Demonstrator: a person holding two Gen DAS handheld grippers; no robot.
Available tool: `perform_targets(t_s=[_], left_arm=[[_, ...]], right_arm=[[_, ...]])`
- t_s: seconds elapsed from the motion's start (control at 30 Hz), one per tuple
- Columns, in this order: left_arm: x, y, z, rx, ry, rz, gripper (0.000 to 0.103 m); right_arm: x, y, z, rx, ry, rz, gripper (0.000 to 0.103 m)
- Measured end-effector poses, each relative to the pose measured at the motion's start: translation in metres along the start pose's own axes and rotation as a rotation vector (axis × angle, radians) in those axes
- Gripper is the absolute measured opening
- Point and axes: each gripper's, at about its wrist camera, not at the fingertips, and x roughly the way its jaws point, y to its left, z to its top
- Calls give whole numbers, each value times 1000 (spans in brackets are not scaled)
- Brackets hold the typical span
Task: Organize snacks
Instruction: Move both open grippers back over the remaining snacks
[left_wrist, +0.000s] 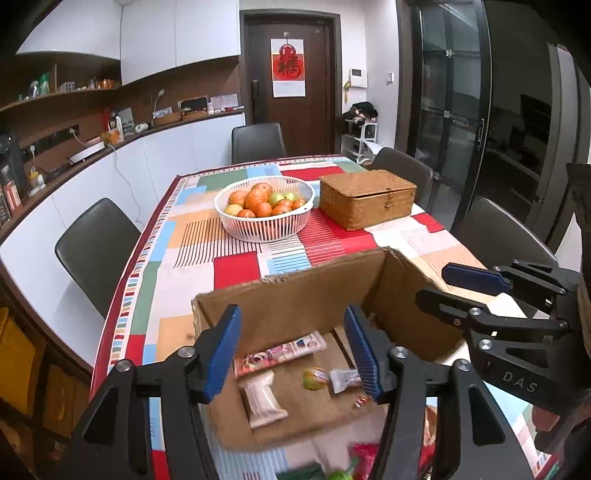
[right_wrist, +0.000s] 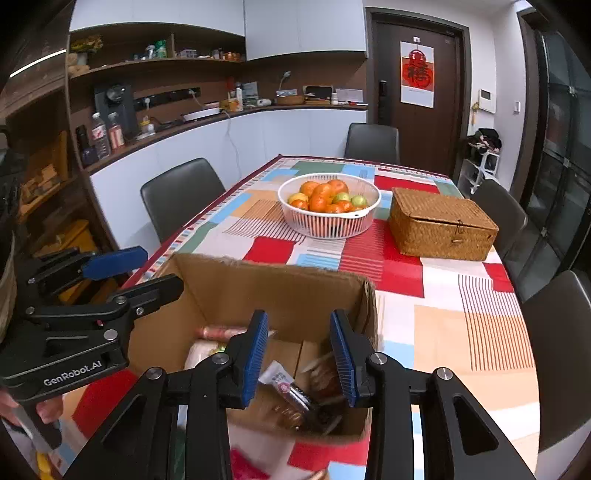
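An open cardboard box (left_wrist: 314, 291) stands on the table's near end; it also shows in the right wrist view (right_wrist: 258, 288). Inside lie a pink printed packet (left_wrist: 280, 352), a white packet (left_wrist: 264, 400), a green candy (left_wrist: 314, 378) and a small white wrapper (left_wrist: 345, 380). The right wrist view shows more dark and brown snack packets (right_wrist: 295, 398) in it, blurred. My left gripper (left_wrist: 291, 354) is open and empty above the box's near side. My right gripper (right_wrist: 299, 356) is open and empty above the box, and shows in the left wrist view (left_wrist: 454, 291).
A white basket of oranges and green fruit (left_wrist: 264, 208) and a closed wicker box (left_wrist: 367, 197) stand further back on the patterned tablecloth (left_wrist: 177, 236). Loose red and green snacks (left_wrist: 354, 463) lie in front of the box. Dark chairs (left_wrist: 96, 247) surround the table.
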Motion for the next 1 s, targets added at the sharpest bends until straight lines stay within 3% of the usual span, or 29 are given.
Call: perform_targets(t_s=[0.07, 0.27, 0.43, 1.0], left_arm=[[-13, -4, -8, -5, -18, -14, 58], [-49, -24, -31, -1, -52, -26, 59], [-73, -42, -48, 33, -69, -3, 60], [-80, -82, -104, 52, 29, -45, 62]], right_arm=[[-10, 1, -5, -9, -11, 2, 43], [-47, 6, -31, -32, -46, 10, 44], [-75, 9, -52, -58, -66, 3, 51], [-103, 0, -111, -96, -2, -3, 54]])
